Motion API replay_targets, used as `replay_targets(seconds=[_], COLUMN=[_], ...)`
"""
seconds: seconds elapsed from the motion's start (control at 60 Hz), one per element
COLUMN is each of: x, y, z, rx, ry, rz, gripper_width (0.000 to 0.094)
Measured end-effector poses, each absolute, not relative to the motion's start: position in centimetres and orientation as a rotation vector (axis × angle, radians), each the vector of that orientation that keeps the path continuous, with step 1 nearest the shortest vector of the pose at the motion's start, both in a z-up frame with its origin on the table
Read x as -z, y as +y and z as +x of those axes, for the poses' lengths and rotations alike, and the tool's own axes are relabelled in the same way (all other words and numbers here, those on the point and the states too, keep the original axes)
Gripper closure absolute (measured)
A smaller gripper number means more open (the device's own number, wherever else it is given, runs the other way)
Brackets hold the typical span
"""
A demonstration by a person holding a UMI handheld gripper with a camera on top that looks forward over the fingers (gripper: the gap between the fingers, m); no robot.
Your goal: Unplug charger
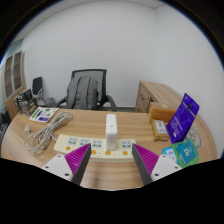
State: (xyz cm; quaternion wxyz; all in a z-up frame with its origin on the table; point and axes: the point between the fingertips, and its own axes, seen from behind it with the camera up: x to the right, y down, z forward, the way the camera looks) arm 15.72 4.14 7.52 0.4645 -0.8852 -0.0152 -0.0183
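The tongs (111, 168) stand wide apart, holding nothing. At frame centre, just beyond them, a white charger (111, 126) stands upright in a power strip (95, 145) on the table (110, 176). No writing is legible.

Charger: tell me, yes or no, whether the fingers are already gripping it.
No: the white charger stands upright in the power strip, beyond the open gripper.

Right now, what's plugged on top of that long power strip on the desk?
A white charger stands upright on the power strip, just ahead of the open gripper. Its prongs and the socket under it are covered.
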Motion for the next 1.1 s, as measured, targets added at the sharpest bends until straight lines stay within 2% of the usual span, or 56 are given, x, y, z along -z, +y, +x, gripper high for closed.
replay_targets(seconds=[0.083, 0.15, 0.2, 0.283, 0.3, 0.5, 0.733, 0.783, 0.85, 0.9, 1.0, 1.067, 1.1], x=[-6.2, -5.4, -5.2, -5.1, -5.2, -5.4, -6.2, -11.2, -20.7, -27.3, -32.6, -34.4, -33.9], y=[7.6, 9.6, 10.7, 11.6, 11.7, 11.8, 11.2, 11.9, 13.1, 14.3, 14.5, 13.7, 13.0], z=[16.3, 16.2, 16.2, 16.0, 15.8, 15.7, 15.8, 16.4, 16.4, 15.1, 14.6, 15.4, 16.3], rx=[0.040, 0.030, 0.036, 0.067, 0.050, 0.027, 0.004, 0.044, 0.103, 0.050, -0.085, -0.102, -0.090], ry=[-0.015, -0.004, -0.011, -0.031, -0.029, -0.012, -0.004, -0.040, -0.107, -0.112, -0.075, -0.047, -0.038], rz=[-2.165, -2.158, -2.142, -2.112, -2.107, -2.104, -2.118, -1.987, -1.765, -1.676, -1.631, -1.608, -1.613], gripper_width=[0.0133, 0.0243, 0.0365, 0.0682, 0.0716, 0.0806, 0.0815, 0.0816, 0.0818, 0.0818, 0.0817, 0.0816, 0.0815])
